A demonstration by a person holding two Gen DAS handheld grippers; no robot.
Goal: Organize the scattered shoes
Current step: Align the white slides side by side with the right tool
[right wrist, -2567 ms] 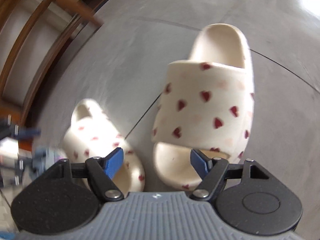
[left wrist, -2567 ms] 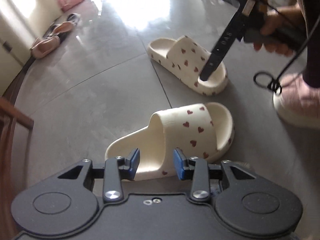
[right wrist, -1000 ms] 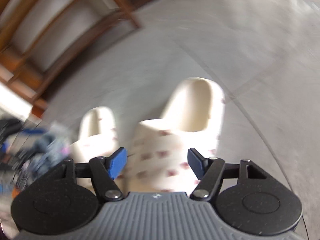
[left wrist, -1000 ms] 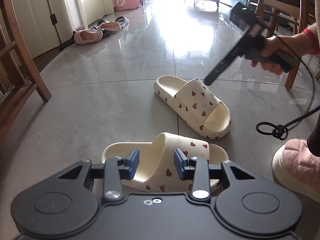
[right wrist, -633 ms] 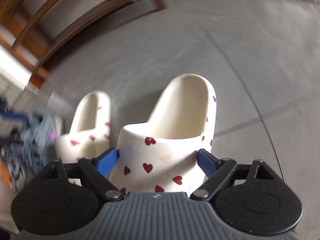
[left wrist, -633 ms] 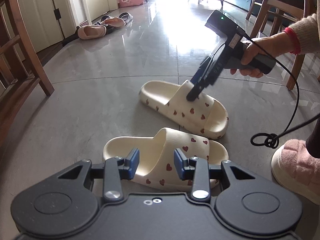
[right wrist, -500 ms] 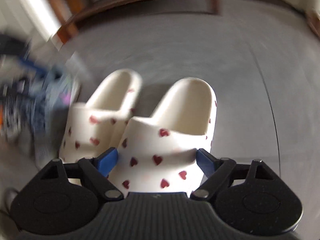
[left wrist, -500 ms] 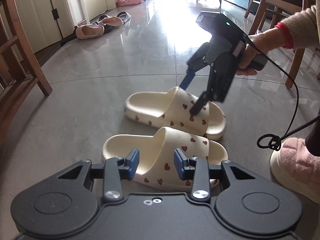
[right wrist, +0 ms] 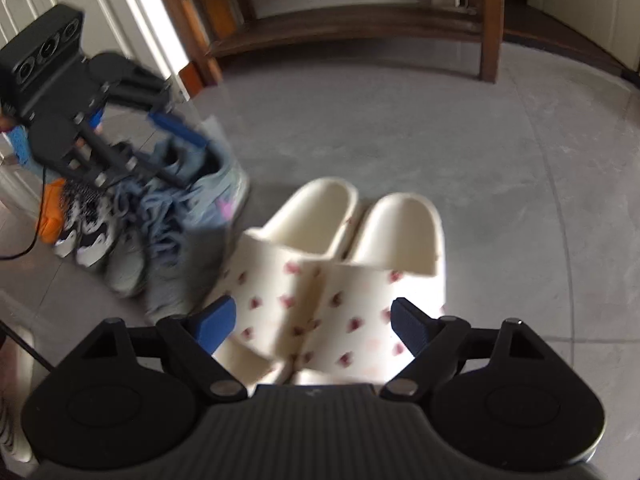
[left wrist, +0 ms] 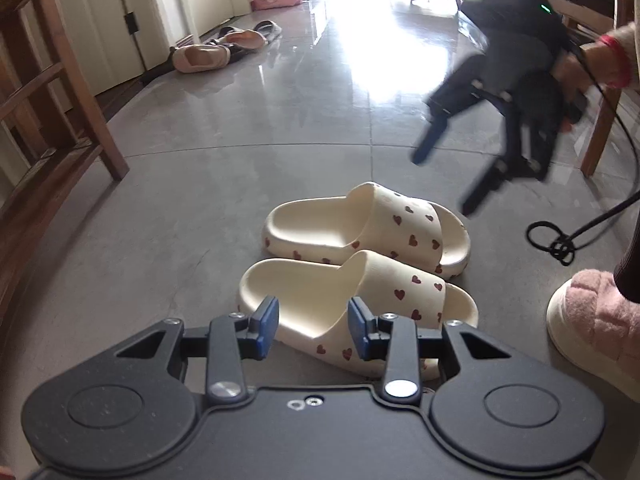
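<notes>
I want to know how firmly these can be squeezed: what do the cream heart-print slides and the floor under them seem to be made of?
The two cream slide sandals with red hearts look like thick moulded foam, perhaps EVA: matte, rounded edges, strap and sole moulded as one piece. The grey floor looks like polished stone or glazed tile: glossy window glare, thin joint lines.

cream slippers point(left wrist: 360, 264) with red hearts, grey floor point(left wrist: 240, 128).

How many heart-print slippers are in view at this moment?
2: the near slipper lies just ahead of the left gripper; the far slipper sits beside it, touching. None appear hidden.
</notes>
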